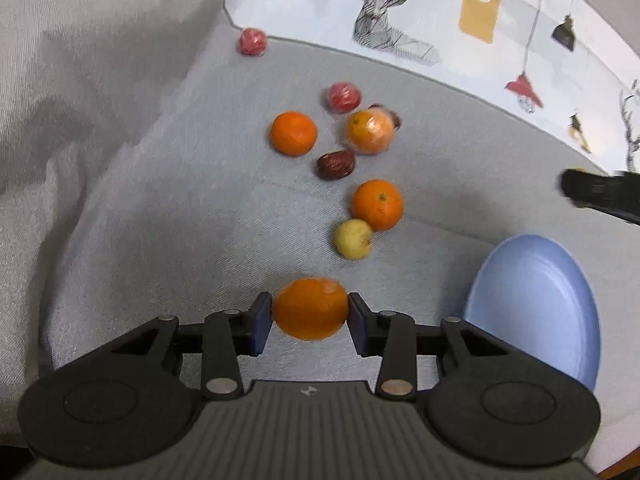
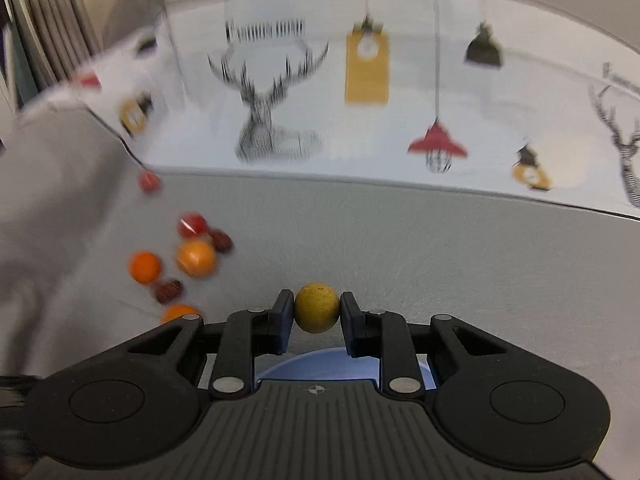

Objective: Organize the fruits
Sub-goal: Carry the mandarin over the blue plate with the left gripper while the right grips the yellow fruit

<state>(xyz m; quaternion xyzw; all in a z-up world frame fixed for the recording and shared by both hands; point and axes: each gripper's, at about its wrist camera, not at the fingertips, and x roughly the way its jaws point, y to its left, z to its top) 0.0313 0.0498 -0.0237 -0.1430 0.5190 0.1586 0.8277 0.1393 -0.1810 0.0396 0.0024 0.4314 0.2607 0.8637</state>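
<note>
The left tongs [image 1: 310, 314] are clenched on one orange [image 1: 311, 308], and the right tongs [image 2: 316, 316] are clenched on one small yellow fruit [image 2: 317, 307] above the one blue plate [image 1: 536, 304]. Beyond the left tongs, loose on the grey couch seat [image 1: 200, 200], lie three more oranges [image 1: 294, 133], one pale yellow fruit [image 1: 353, 239], two red wrapped fruits [image 1: 343, 97] and at least one dark red date [image 1: 336, 164], the far red one by the left corner.

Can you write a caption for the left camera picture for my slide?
Left gripper holds an orange beside a blue plate.
</note>
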